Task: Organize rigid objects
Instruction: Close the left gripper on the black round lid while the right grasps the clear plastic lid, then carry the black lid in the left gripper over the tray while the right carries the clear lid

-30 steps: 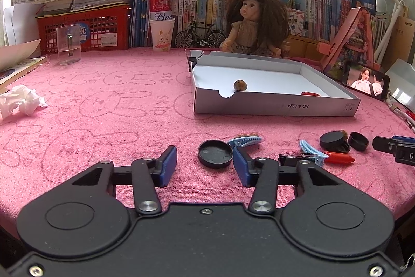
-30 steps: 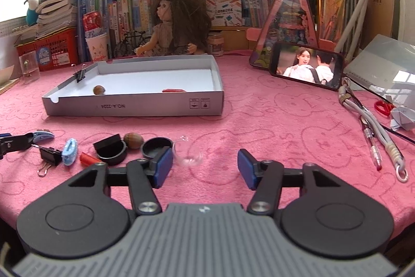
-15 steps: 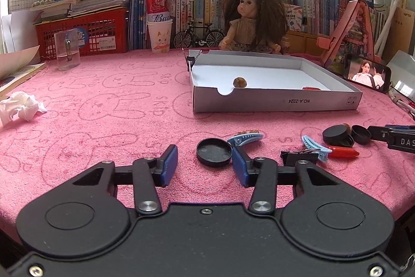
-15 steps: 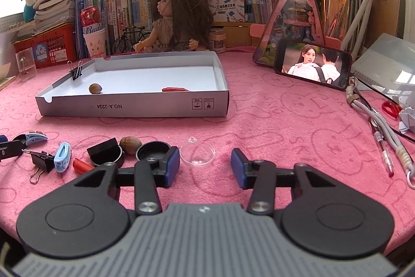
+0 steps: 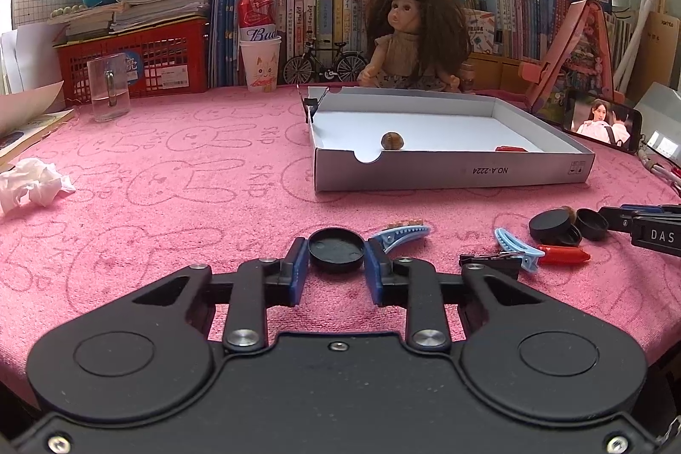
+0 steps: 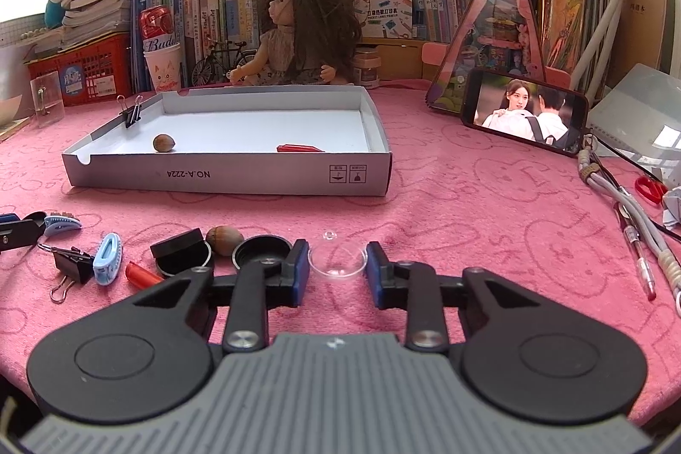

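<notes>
In the left wrist view, a black round lid [image 5: 336,247] lies on the pink cloth between the blue pads of my left gripper [image 5: 336,262]. The jaws are closing and both pads touch its rim. In the right wrist view, my right gripper [image 6: 337,271] is closing on a clear plastic dome cap [image 6: 337,260], with the pads against its edge. The white cardboard box [image 6: 230,179] behind holds a nut [image 6: 164,143] and a red piece [image 6: 298,148]. Loose on the cloth are blue hair clips [image 5: 400,235], a binder clip [image 6: 70,266], black caps [image 6: 181,252], another nut [image 6: 224,239] and a red piece [image 5: 562,254].
A phone [image 6: 525,111] showing a video leans at the right, with a pen [image 6: 638,262], cables and red scissors [image 6: 649,188] near it. A doll [image 6: 298,32], books and a red basket line the back. Crumpled tissue [image 5: 32,186] and a clear cup [image 5: 108,88] sit at the left.
Both pairs of jaws have narrowed. The black lid now sits centred between the left pads. The clear cap, earlier just ahead of the right gripper's left finger, now sits between its pads.
</notes>
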A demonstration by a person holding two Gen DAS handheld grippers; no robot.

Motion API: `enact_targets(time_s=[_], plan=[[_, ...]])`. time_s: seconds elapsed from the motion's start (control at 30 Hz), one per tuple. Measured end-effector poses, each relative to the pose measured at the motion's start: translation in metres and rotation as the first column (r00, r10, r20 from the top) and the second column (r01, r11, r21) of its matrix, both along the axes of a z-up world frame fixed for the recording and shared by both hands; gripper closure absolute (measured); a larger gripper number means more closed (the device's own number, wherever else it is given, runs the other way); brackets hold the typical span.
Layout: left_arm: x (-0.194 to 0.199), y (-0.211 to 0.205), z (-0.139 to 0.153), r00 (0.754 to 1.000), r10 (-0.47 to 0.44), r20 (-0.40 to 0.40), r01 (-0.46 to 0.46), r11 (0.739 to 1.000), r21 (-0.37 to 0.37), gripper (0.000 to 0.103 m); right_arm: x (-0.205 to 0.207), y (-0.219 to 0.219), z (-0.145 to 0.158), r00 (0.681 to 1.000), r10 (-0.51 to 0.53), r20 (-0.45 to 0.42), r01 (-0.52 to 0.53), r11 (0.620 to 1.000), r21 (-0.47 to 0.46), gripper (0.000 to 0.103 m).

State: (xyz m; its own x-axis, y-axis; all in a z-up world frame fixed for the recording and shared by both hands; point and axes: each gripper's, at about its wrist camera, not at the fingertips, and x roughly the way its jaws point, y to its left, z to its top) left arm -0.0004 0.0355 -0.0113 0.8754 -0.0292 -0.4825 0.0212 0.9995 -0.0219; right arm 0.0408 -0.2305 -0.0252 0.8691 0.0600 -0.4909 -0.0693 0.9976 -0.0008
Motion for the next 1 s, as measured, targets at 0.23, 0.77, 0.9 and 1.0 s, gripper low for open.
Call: enact_targets(time_s=[0.23,0.77,0.9,1.0], plan=[[0.005,-0.005,0.000,1.000,0.009,0.015,-0.010,0.999,0.042,0.072,0.000,0.000,0.000,1.000,0.001,0.000,-0.001,1.000,-0.001,0.070],[0.017,-0.001,0.001,0.999,0.040,0.024,-0.041,0.998,0.044,0.073,0.002,-0.002,0.002,1.000,-0.009,0.014,0.009,1.000,0.002,0.070],[0.017,0.001,0.009,0.999,0.041,0.035,-0.042,0.999,0.035,0.073,0.002,-0.003,0.008,0.999,-0.011,0.033,0.011,1.000,-0.002,0.070],[0.019,0.003,0.016,0.998,0.047,0.037,-0.048,0.999,0.019,0.073,0.004,-0.004,0.013,0.999,-0.015,0.050,0.015,1.000,0.001,0.070]])
